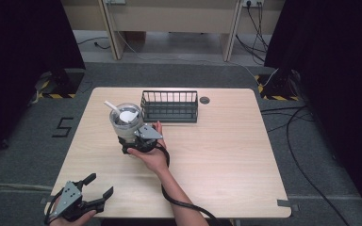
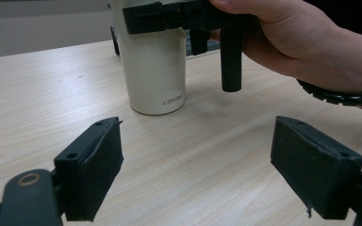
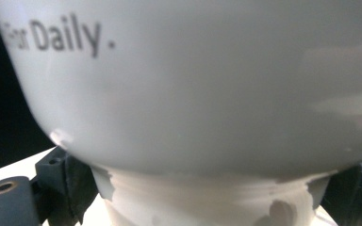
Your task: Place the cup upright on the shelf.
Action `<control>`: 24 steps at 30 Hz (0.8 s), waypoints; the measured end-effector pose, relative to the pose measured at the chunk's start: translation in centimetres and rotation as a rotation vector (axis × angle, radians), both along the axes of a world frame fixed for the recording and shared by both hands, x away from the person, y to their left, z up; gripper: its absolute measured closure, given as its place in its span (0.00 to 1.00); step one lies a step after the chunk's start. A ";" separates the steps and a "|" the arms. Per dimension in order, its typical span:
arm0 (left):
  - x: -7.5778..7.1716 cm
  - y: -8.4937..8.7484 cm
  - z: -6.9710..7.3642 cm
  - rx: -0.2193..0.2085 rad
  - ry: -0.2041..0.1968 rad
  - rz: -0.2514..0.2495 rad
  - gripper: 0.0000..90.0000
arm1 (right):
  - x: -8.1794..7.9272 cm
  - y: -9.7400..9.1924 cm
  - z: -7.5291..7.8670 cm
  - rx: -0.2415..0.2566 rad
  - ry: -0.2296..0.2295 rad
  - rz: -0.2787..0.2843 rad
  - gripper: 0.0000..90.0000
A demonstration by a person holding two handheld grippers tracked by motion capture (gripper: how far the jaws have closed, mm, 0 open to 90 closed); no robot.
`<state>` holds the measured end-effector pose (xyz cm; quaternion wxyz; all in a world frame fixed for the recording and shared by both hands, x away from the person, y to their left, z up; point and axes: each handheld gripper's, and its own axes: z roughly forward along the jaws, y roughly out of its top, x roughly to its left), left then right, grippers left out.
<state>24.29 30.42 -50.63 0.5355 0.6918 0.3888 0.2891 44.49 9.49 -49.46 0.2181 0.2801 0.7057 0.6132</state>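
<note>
Wooden counter (image 1: 226, 155), wide and pale. At its 12 o'clock edge, a dark wire basket (image 1: 169, 106). Just at the basket's 9 o'clock, a cream tumbler (image 1: 126, 123) standing upright on the counter, lidded, with a white straw (image 1: 111, 107) leaning toward 10 o'clock. Right gripper (image 1: 136, 139) at the tumbler's 5 o'clock side, fingers clamped against its body. Left gripper (image 1: 96, 188) down at the counter's 7 o'clock corner, well apart from the tumbler, fingers spread wide, holding nothing.

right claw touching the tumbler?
Touching. In the right gripper view the right claw has its jaws pressed against both sides of the tumbler; the high view shows it wrapped around the tumbler too.
</note>
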 end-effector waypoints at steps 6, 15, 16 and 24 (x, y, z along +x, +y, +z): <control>0.0 0.1 0.0 -0.004 -0.001 0.003 0.18 | 0.0 0.0 0.0 0.002 -0.003 -0.007 0.11; 0.0 0.2 0.0 -0.004 -0.002 0.006 0.18 | 0.0 0.0 0.0 0.022 0.012 -0.027 0.11; 0.0 0.2 0.0 -0.004 -0.002 0.006 0.18 | 0.0 0.0 0.0 0.023 0.012 -0.029 0.11; 0.0 0.2 0.0 -0.004 -0.002 0.005 0.18 | -0.1 -0.2 0.7 0.028 -0.001 -0.032 0.11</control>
